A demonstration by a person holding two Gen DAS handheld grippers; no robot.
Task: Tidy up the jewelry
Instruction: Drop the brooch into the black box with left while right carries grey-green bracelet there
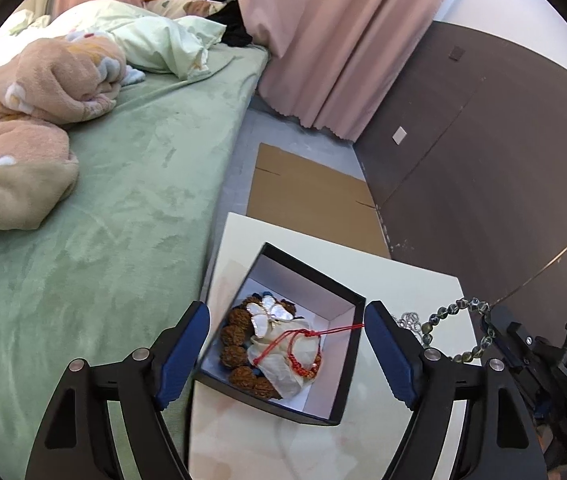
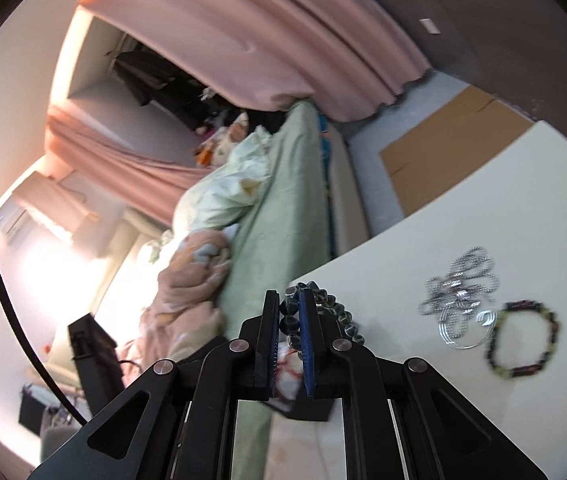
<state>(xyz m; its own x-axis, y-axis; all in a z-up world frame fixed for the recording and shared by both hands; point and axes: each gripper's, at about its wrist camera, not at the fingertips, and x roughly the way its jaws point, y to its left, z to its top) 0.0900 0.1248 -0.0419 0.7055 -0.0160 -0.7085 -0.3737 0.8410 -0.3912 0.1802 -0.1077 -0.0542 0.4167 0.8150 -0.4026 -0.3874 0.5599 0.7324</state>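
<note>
An open black box [image 1: 343, 304] with a white inside stands on the white table [image 1: 243, 240]. It holds a brown bead bracelet [image 1: 235, 336], a white butterfly piece [image 1: 269, 314] and a red cord bracelet [image 1: 303, 350] on a cream pouch. My left gripper [image 1: 286, 354] is open, its fingers on either side of the box. My right gripper [image 2: 288, 332] is shut on a dark bead bracelet [image 2: 333, 310], held above the table; it shows in the left wrist view [image 1: 457, 330] right of the box. A silver chain [image 2: 459, 292] and a green-purple bead bracelet [image 2: 523, 340] lie on the table.
A bed with a green sheet [image 1: 103, 220] and a pink blanket [image 1: 23, 120] runs along the table's left side. Flat cardboard [image 1: 311, 196] lies on the floor beyond the table. A pink curtain [image 1: 343, 40] and a brown wall panel [image 1: 483, 160] stand behind.
</note>
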